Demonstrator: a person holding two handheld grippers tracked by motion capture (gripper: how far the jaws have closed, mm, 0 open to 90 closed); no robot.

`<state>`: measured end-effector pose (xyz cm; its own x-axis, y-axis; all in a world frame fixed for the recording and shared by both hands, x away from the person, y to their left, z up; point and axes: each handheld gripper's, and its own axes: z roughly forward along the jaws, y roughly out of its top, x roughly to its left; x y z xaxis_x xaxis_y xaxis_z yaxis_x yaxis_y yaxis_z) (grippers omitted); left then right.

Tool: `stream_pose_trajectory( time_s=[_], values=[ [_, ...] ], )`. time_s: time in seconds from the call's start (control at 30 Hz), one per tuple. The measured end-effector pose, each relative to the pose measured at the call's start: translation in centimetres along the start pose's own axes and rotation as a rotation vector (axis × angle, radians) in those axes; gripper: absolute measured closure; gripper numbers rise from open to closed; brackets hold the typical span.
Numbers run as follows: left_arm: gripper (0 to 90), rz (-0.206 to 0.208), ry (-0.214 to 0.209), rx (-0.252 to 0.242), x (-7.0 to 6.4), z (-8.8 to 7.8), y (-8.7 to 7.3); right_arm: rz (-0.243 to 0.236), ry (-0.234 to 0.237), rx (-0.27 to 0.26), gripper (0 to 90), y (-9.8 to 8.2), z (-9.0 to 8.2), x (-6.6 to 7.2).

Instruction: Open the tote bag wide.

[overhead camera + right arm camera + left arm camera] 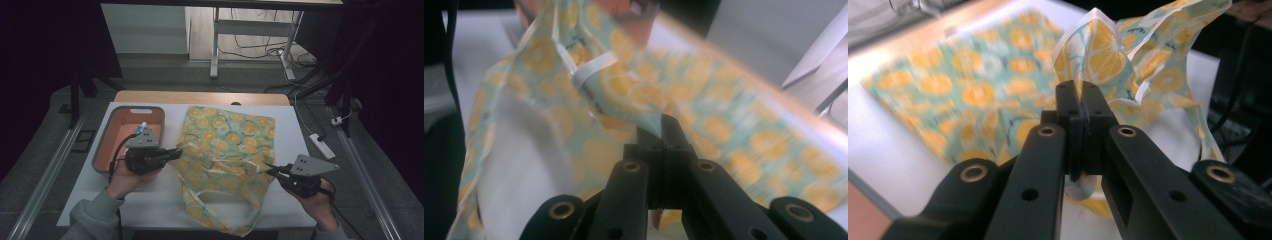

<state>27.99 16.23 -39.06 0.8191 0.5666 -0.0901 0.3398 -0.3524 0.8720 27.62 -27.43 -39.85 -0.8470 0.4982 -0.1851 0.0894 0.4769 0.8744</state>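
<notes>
White tabletop [150,195] fills the middle of the high view, with an orange-patterned bag [227,150] at its centre. Left gripper [176,153] is clamped on the bag's left edge, right gripper [269,170] on its right edge. Pink bin [112,135] sits at upper left.

Lab/workshop: bare desk frame [250,45], loose cables [260,50], power strip [321,146].

i can see small dark writing on the lemon-print bag [1108,55], but it is too blurred to read.
</notes>
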Motion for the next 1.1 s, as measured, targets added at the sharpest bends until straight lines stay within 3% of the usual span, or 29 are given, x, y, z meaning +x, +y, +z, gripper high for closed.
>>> stream_pose_trajectory(
  time_s=[0.17, 0.33, 0.47, 0.63, 0.83, 1.1],
  values=[
    [88.3, 0.017, 0.025, -0.048, 0.1, -0.9, 1.3, -0.018, -0.062, -0.049, 89.4, 2.6, -0.5, -1.5],
    [88.1, -0.01, 0.049, -0.038, 1.7, 1.1, 2.3, 0.039, -0.104, -0.048, 89.4, 3.7, 1.1, -4.3],
    [88.0, -0.032, 0.092, -0.003, 3.5, 3.2, 2.4, 0.111, -0.122, -0.041, 89.4, 2.8, 3.2, -6.5],
    [88.0, -0.083, 0.081, 0.04, 5.3, 5.4, 2.1, 0.163, -0.142, 0.027, 89.3, 0.8, 6.1, -8.5],
    [87.8, -0.085, 0.062, 0.095, 5.3, 7.5, 1.7, 0.238, -0.136, 0.097, 89.3, -1.6, 8.8, -10.0],
    [86.8, -0.094, 0.062, 0.155, 5.5, 9.1, 1.1, 0.259, -0.134, 0.142, 89.3, -2.7, 9.1, -10.3]
  ],
)
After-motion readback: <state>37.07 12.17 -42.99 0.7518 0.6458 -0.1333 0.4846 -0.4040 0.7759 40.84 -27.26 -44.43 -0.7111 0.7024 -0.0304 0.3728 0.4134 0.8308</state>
